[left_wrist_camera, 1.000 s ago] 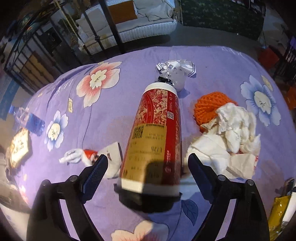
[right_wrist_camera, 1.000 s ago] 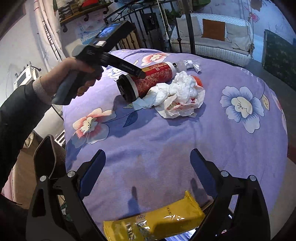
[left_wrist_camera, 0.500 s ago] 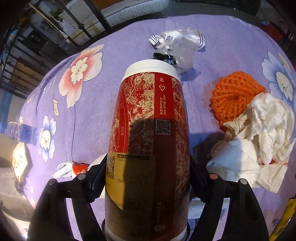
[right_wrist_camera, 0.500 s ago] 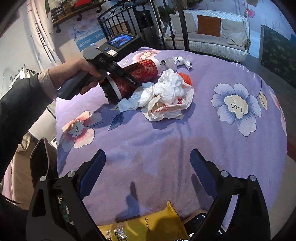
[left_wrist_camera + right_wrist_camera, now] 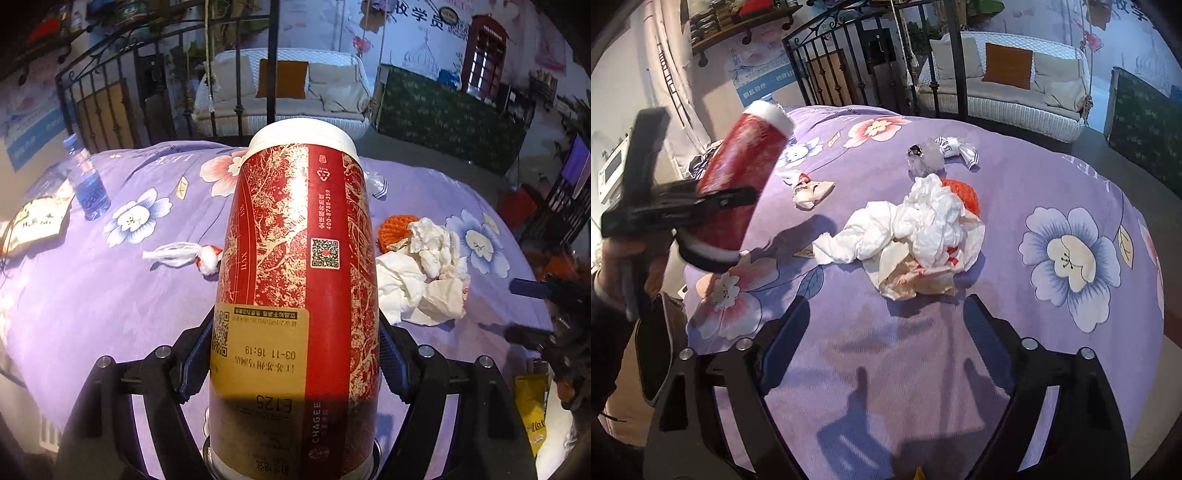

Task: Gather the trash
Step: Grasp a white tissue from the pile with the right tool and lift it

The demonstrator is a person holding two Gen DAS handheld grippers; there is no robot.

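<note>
Fingers [image 5: 195,354] of our left gripper [image 5: 295,354] are clamping the red cup [image 5: 295,280], holding it tilted above the purple floral cloth [image 5: 1034,177]. Our right gripper [image 5: 886,336] is hanging wide, gripping nothing, near the crumpled tissues [image 5: 923,225].

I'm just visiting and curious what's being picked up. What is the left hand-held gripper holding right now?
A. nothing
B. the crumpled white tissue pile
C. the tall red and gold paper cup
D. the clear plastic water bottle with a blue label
C: the left hand-held gripper has its jaws closed on both sides of the tall red and gold paper cup, which is lifted off the purple floral tablecloth.
</note>
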